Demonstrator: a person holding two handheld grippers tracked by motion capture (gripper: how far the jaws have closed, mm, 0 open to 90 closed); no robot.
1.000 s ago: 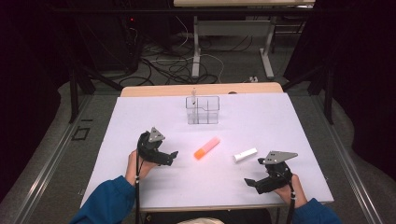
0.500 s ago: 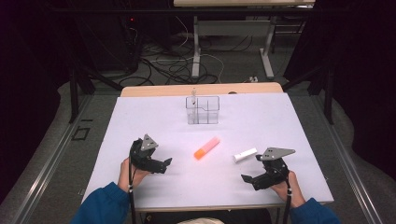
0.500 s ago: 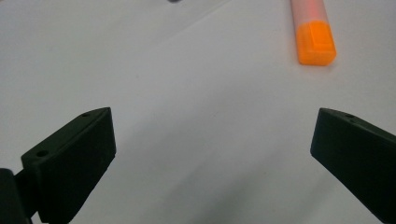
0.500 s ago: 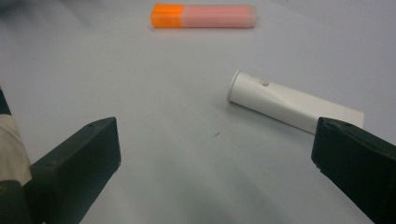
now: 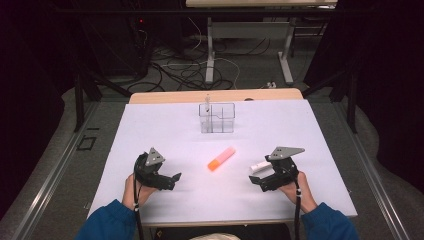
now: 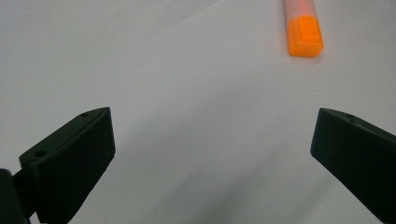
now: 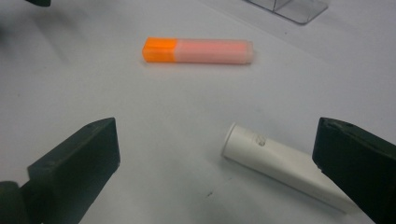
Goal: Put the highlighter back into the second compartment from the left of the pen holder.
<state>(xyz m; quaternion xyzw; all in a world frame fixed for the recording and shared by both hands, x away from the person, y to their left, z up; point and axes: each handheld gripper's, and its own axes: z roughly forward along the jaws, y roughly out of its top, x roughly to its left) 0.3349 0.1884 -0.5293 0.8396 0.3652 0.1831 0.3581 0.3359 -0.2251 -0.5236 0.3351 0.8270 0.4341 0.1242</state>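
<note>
A dark room surrounds the scene, with cables on the floor and the legs of another desk beyond the far edge. The tabletop (image 5: pixel 150 130) is covered in white, with a strip of bare wood showing at its far side. Near that far side stands a clear plastic organizer (image 5: pixel 217 118) divided into compartments; something thin stands upright in its left part, too small to identify.

Roughly in the middle of the tabletop lies an orange highlighter (image 5: pixel 221 158), flat, its bright orange cap toward the person and its paler barrel angled away to the right. Just to its right, near but apart from it, lies a small white tube (image 5: pixel 259 166), also flat on the surface.

The left gripper (image 5: pixel 169 180) is held low over the tabletop at the near left, jaws spread wide and holding nothing; in the left gripper view the highlighter's capped end sits ahead and to the right of the gap. The right gripper (image 5: pixel 257 181) is at the near right, jaws likewise spread wide and empty. In the right gripper view the white tube lies just ahead between the jaws, closer to the right one, possibly touching it, with the highlighter farther off.
</note>
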